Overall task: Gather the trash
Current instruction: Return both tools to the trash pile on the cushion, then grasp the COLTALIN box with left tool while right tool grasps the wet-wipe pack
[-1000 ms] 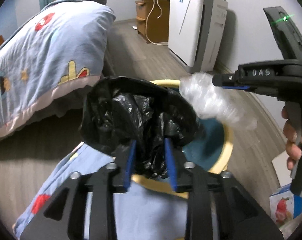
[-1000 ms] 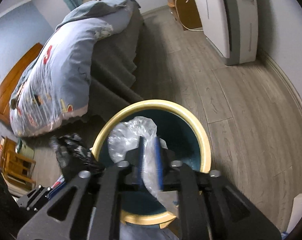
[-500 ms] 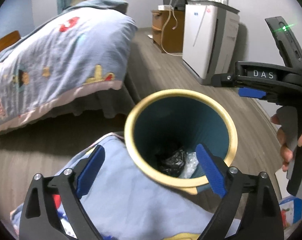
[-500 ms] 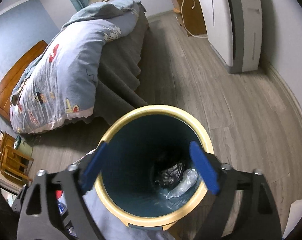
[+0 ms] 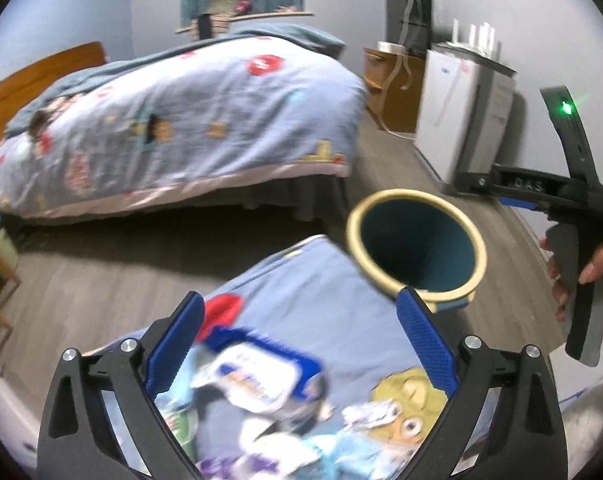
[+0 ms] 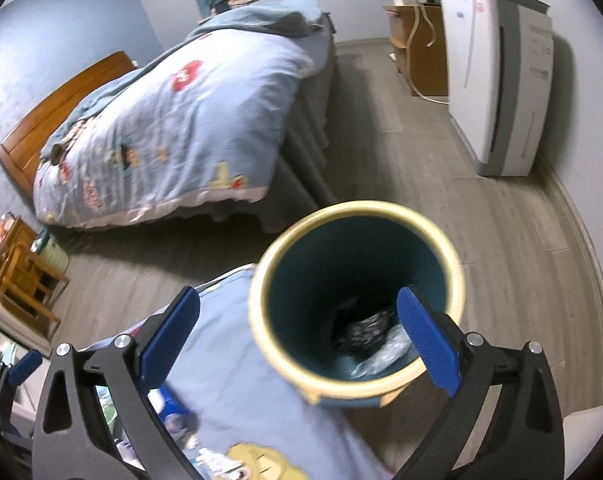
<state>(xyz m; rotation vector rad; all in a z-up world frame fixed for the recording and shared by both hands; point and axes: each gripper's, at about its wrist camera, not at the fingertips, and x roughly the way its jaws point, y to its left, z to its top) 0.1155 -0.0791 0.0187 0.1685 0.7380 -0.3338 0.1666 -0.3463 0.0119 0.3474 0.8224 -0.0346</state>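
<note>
Teal inside and cream-rimmed, the bin (image 6: 357, 240) stands on the wooden floor (image 6: 521, 240) holding a black bag (image 6: 361, 330) and clear plastic (image 6: 385, 354), while left tongs (image 5: 299, 344) and right tongs (image 6: 299, 332) are opening, both empty

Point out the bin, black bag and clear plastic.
bin (image 6: 269, 288), right wrist view, left rim.
black bag (image 6: 361, 330), right wrist view, crumpled middle.
clear plastic (image 6: 389, 350), right wrist view, its middle.

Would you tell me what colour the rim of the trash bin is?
Pale yellow, around a dark teal inside; the trash bin shows best in the right wrist view.
</note>
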